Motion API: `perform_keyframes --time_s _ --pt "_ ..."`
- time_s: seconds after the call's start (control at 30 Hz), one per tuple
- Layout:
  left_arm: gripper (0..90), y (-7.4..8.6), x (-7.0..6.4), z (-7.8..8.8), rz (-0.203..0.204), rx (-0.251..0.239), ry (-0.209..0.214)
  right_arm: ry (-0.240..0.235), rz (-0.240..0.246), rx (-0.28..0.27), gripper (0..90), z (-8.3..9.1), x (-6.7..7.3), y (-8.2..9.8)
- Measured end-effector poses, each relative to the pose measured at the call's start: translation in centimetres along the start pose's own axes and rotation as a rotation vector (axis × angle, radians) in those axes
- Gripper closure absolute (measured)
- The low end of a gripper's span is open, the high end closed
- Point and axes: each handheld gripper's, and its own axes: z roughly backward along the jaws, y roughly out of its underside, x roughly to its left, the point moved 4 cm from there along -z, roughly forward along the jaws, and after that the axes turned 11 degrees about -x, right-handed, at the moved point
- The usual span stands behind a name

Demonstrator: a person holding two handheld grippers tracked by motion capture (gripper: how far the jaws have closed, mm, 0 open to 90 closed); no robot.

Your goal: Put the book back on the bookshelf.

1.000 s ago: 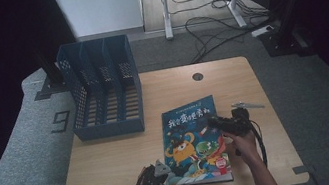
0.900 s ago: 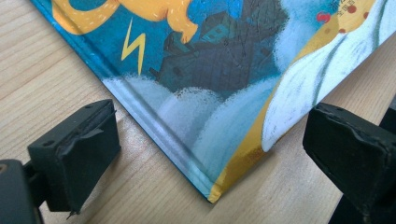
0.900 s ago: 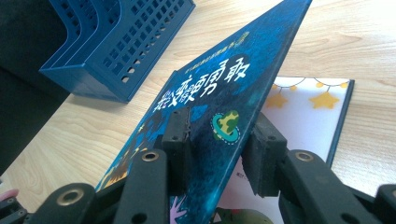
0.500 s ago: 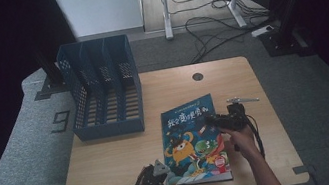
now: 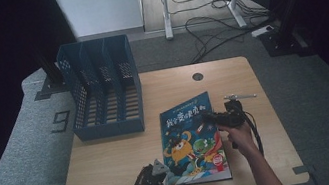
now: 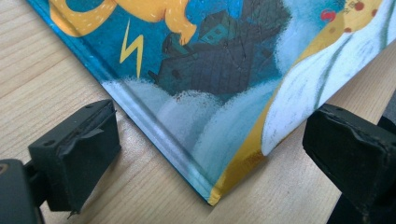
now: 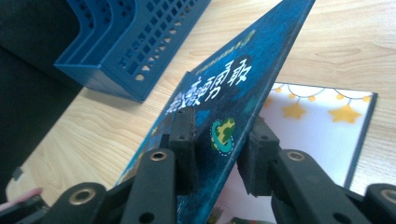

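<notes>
Step in hand, as judged: opening front cover of picture book (image 5: 193,141). Right gripper (image 7: 219,156) fingers have just been closing on lifted cover edge, cover between them. Left gripper (image 6: 210,154) fingers open, straddling near spine corner, not touching. Book near front edge of table (image 5: 116,176), long axis running away from person, title end toward blue file rack (image 5: 102,95). Next: swing cover over spine while left steadies.

I see the book (image 5: 193,141) lying on the tabletop (image 5: 114,167), file rack (image 5: 104,95) behind to its left, pen (image 5: 239,95) to its right.
</notes>
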Motion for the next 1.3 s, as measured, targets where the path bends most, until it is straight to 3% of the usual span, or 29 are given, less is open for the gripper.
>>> perform_keyframes --time_s 0.2,0.4,0.57,0.9,1.07,1.3 --pt "4.5 0.0 0.0 0.0 0.006 -0.003 -0.004 -0.004 0.018 0.001 70.6 -0.1 0.7 -0.5" --pt "4.9 0.0 0.2 0.1 0.015 -0.005 0.007 0.014 0.085 0.046 67.5 -0.7 1.7 -1.1" --pt "5.0 0.0 0.2 0.1 0.019 -0.007 0.003 -0.020 0.051 0.063 70.4 -1.3 1.4 -1.2" --pt "4.2 -0.1 0.3 0.1 0.022 -0.007 0.004 -0.023 0.062 0.045 72.5 -1.3 2.1 -1.4" --pt "3.3 -0.2 0.4 0.0 0.031 -0.008 0.007 -0.020 0.112 0.038 72.7 -1.2 3.1 -2.0" --pt "3.4 -0.5 0.9 -0.3 0.056 -0.017 -0.008 -0.022 0.178 -0.021 73.1 -0.6 4.5 -3.1"
